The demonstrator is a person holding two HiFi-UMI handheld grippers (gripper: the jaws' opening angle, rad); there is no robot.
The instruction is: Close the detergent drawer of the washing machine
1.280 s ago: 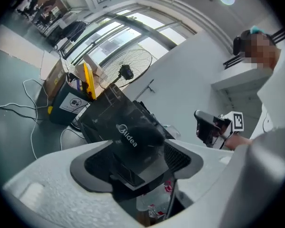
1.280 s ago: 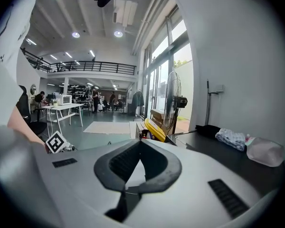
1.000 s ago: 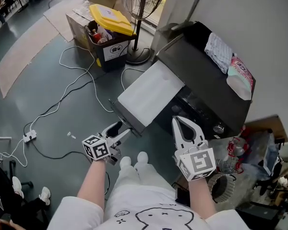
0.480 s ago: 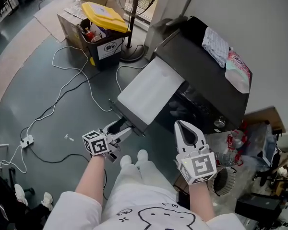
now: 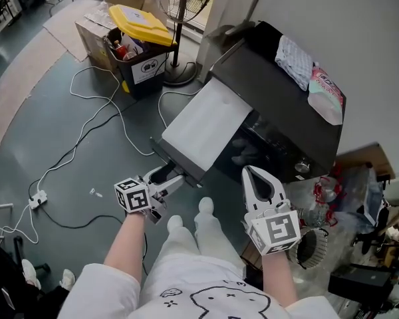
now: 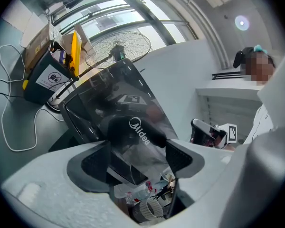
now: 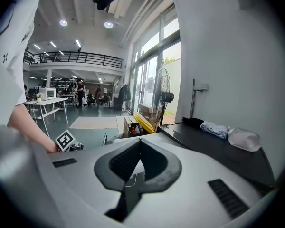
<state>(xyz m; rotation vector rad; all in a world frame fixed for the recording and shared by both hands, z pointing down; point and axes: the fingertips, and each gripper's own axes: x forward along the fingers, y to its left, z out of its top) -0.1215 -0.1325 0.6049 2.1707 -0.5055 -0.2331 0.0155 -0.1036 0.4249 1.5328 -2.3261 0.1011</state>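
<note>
The black washing machine (image 5: 279, 105) stands at upper right in the head view. A large flat panel (image 5: 203, 121) sticks out of its front toward me, pale from above. In the left gripper view it is dark and glossy with a Midea logo (image 6: 145, 132). My left gripper (image 5: 165, 177) is open at the panel's near left corner. In its own view the panel (image 6: 128, 99) lies just beyond and between the wide jaws (image 6: 135, 158). My right gripper (image 5: 251, 171) hangs shut and empty before the machine's front, with its tips (image 7: 140, 140) together.
A bin with a yellow lid (image 5: 139, 42) and a fan stand (image 5: 179, 72) stand left of the machine. White cables (image 5: 86, 131) and a power strip (image 5: 38, 197) lie on the floor. A cloth (image 5: 296, 58) and a bag (image 5: 326, 102) rest on the machine. Bottles and clutter (image 5: 326, 198) crowd the right.
Both grippers stay almost where they were. The head view has shifted slightly, and one of the person's shoes has stepped forward toward the machine.
</note>
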